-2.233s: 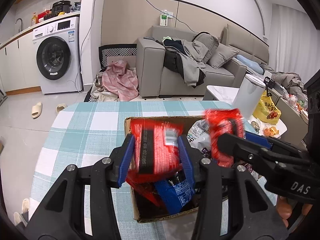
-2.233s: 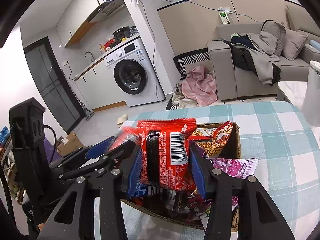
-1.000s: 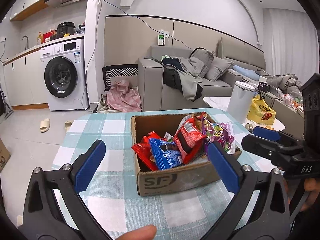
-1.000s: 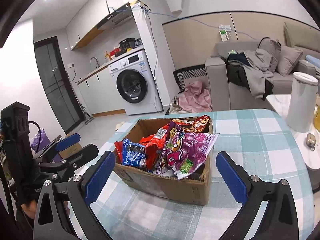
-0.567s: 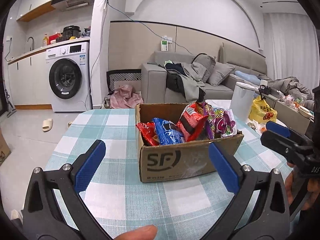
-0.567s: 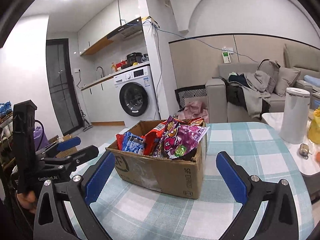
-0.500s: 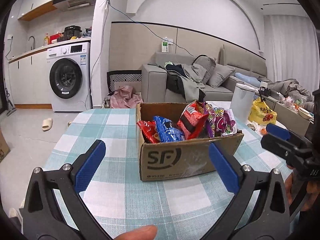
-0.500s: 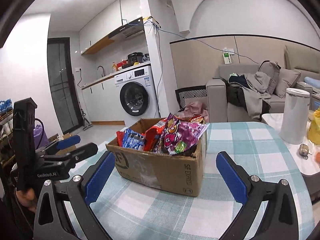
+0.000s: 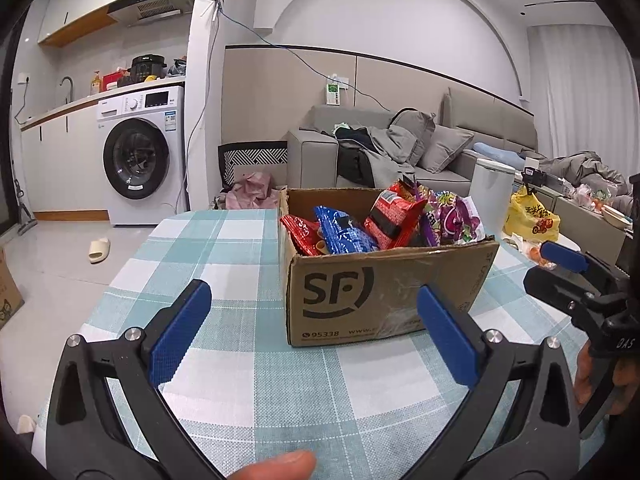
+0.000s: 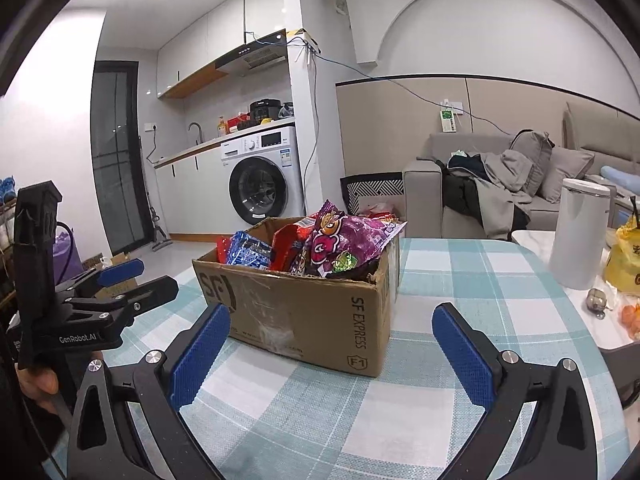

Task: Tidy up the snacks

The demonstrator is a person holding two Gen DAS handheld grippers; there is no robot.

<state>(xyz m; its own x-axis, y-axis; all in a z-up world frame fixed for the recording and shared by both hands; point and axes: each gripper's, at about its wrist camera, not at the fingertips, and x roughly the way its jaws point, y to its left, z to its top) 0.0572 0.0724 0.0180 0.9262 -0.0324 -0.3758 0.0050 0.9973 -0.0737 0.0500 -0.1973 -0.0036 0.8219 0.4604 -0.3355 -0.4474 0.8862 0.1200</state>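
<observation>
Red, blue and purple snack packets (image 9: 372, 222) upright in open cardboard box (image 9: 384, 292) on checked table

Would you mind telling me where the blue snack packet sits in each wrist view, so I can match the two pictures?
Left wrist view: the blue snack packet stands in the cardboard box, left of centre, between two red packets.
Right wrist view: the blue snack packet is at the box's left end, left of the purple packet.
Shared landmark: the washing machine beyond the table.
</observation>
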